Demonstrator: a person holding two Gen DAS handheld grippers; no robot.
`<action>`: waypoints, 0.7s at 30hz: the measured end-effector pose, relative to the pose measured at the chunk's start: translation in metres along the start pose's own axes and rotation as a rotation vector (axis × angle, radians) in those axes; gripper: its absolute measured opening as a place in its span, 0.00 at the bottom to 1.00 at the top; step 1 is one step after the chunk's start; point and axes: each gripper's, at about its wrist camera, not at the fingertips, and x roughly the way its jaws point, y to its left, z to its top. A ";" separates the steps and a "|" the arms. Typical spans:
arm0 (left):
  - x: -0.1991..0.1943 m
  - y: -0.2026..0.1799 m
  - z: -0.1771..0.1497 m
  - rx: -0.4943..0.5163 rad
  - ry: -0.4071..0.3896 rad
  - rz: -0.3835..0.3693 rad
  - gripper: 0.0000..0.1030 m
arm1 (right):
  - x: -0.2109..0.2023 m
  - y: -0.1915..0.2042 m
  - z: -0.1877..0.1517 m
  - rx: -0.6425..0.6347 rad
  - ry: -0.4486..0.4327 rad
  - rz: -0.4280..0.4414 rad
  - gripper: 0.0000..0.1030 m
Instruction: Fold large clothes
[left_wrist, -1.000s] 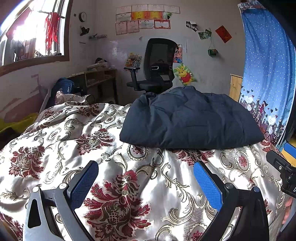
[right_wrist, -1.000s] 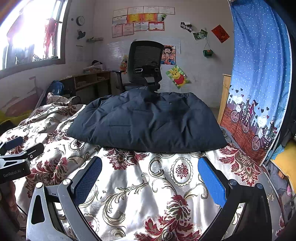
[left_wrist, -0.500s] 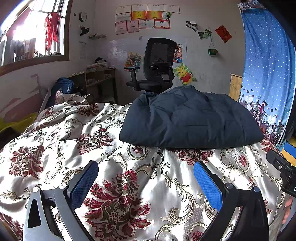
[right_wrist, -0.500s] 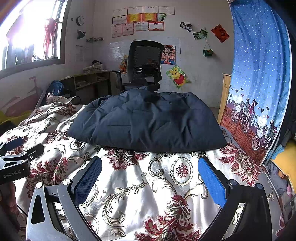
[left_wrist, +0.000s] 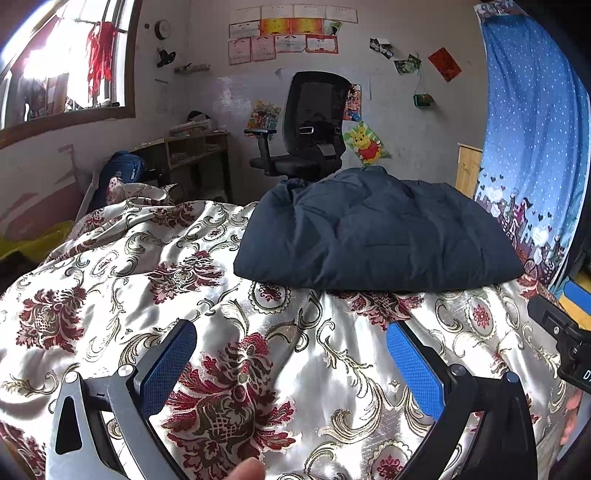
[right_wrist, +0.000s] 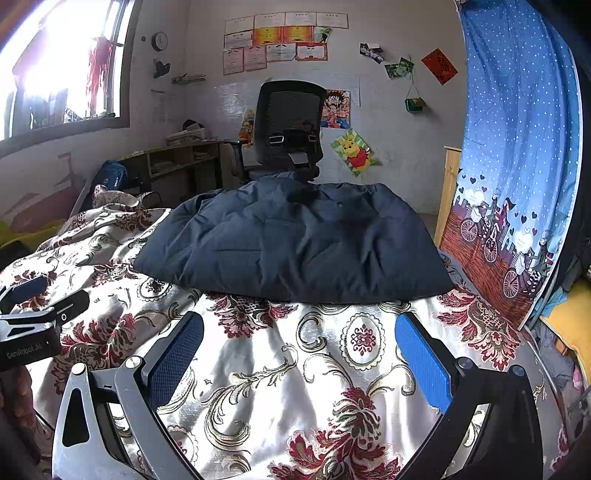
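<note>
On the far part of the bed, a dark navy padded jacket (left_wrist: 373, 236) lies in a thick rounded heap on the floral bedspread (left_wrist: 155, 280), its near edge a soft roll and its quilted surface puckered into shallow squares. Both tools hang short of it and grip nothing: the left gripper (left_wrist: 291, 358) has its blue pads spread wide over bare bedspread, and the right gripper (right_wrist: 299, 354) stands equally wide, well apart from the jacket's hem. The jacket looks already doubled over into a compact bundle, so I judge this to be a pause between folds, or near the end of the job; whether another fold is needed cannot be told from the bundle's shape alone. A further fold would call for both grippers to reach forward to the near corners, pinch through the puffy layers, and lift together. The filling looks springy and may push a fold open; the bedspread is glossy satin, creased and slick-looking, so the bundle may slide when tugged. An office chair (right_wrist: 288, 125) stands behind the bed.
</note>
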 end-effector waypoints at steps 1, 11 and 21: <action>0.000 -0.001 0.000 0.005 0.002 -0.004 1.00 | 0.000 0.000 0.000 0.000 0.000 0.000 0.99; 0.002 -0.002 0.004 0.026 0.005 -0.006 1.00 | 0.000 0.001 0.000 0.000 0.001 0.000 0.99; 0.003 0.000 0.004 0.031 0.006 -0.011 1.00 | -0.001 0.000 -0.001 0.001 0.002 -0.001 0.99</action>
